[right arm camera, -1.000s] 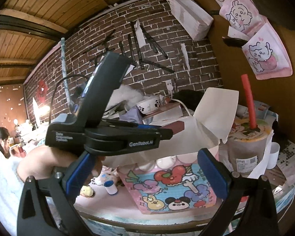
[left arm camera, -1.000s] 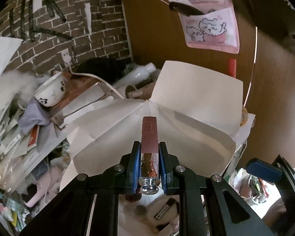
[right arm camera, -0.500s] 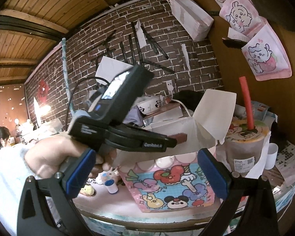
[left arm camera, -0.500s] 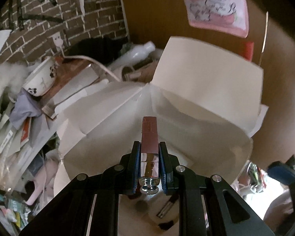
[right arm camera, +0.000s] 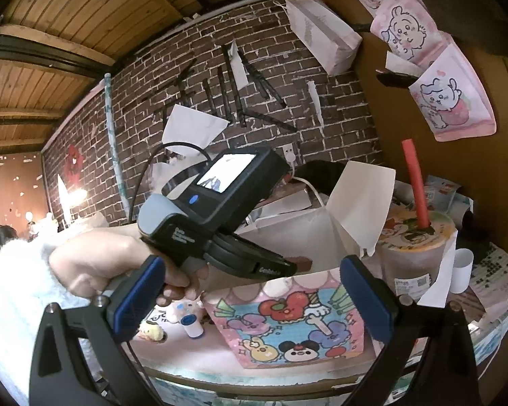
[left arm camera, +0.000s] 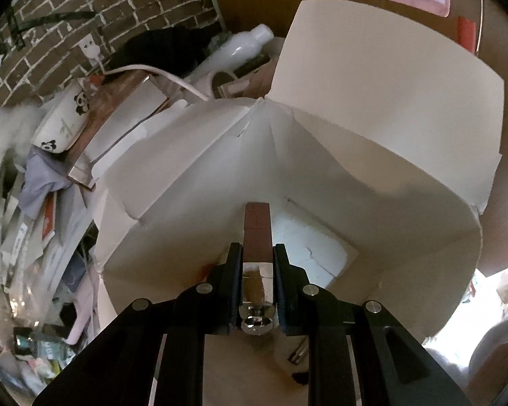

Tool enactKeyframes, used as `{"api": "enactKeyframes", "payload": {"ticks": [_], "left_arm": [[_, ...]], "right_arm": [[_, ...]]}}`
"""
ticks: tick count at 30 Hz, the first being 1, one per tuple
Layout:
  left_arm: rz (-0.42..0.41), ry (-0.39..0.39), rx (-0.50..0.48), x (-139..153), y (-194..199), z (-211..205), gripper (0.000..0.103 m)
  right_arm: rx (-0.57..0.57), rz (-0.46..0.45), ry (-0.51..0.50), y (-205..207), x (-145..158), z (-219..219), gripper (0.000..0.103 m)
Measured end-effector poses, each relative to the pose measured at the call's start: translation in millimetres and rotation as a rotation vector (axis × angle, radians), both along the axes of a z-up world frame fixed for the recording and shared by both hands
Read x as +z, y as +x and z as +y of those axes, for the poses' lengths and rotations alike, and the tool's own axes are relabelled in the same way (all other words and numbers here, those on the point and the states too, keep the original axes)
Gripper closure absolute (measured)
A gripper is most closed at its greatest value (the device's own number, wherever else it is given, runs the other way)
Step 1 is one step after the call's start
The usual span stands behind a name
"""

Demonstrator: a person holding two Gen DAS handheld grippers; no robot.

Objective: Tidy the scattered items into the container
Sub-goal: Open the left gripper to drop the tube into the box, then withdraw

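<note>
My left gripper is shut on a mauve lip-gloss tube with a silver cap, pointing down into the open white paper bag. Small dark items lie at the bag's bottom. In the right wrist view a hand holds the left gripper with the tube's tip just over the rim of the bag, which has a cartoon print on its front. My right gripper stands open in front of the bag, holding nothing. A small blue-capped white bottle and a yellow figure lie on the table to the bag's left.
A bubble tea cup with a red straw stands right of the bag, a white paper cup beside it. Behind the bag are a panda bowl, a white bottle, a cable and piles of paper. A brick wall lies behind.
The left gripper has tipped downward and moved forward with the tube, from above the bag's flap into its mouth. The right gripper has stayed put and open.
</note>
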State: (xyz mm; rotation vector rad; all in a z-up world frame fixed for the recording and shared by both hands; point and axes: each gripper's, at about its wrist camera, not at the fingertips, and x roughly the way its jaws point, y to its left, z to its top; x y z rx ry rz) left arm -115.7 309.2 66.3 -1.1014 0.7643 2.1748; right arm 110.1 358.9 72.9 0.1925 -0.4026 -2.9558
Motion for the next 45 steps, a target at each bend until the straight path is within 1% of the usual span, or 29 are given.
{"api": "enactKeyframes", "payload": {"ticks": [5,10,12,14,15,17,20,23,25,28,32,39,43,45], "left_arm": [[-0.032,0.004,0.003,-2,-4,-1,0.089],[-0.026,0.004,0.007,-1,-3,-2,0.088],[-0.026,0.007,0.01,0,-3,-2,0.083],[-0.019,0.015,0.012,1,-3,-3,0.07],[-0.014,0.023,0.013,3,-3,-4,0.067],[-0.003,0.048,0.015,7,-1,-6,0.051],[0.045,0.069,0.021,16,3,-9,0.035],[0.085,0.088,0.02,26,8,-12,0.026],[0.117,0.106,0.015,34,13,-15,0.022],[0.155,0.146,0.003,47,21,-23,0.02],[0.222,0.193,0.022,64,33,-37,0.017],[0.337,0.272,0.116,92,50,-79,0.015],[0.39,0.296,0.171,100,59,-105,0.011],[0.417,0.307,0.203,103,64,-121,0.01]], "right_arm": [[0.002,0.001,-0.006,1,1,0,0.0],[0.002,0.001,-0.008,1,2,-1,0.0],[0.002,0.001,-0.007,1,2,-1,0.0],[0.001,0.001,-0.004,1,2,-2,0.0],[0.001,0.001,-0.004,1,2,-1,0.0],[0.002,-0.002,-0.003,1,2,-2,0.0],[0.005,-0.007,-0.002,-1,2,-2,0.0],[0.009,-0.013,0.001,-3,2,-4,0.0],[0.013,-0.014,0.002,-4,2,-5,0.0],[0.021,-0.015,0.006,-5,2,-9,0.0],[0.03,-0.014,0.016,-7,3,-15,0.0],[0.051,-0.014,0.03,-10,4,-24,0.0],[0.07,-0.017,0.042,-13,5,-34,0.0],[0.082,-0.019,0.048,-15,5,-40,0.0]]}}
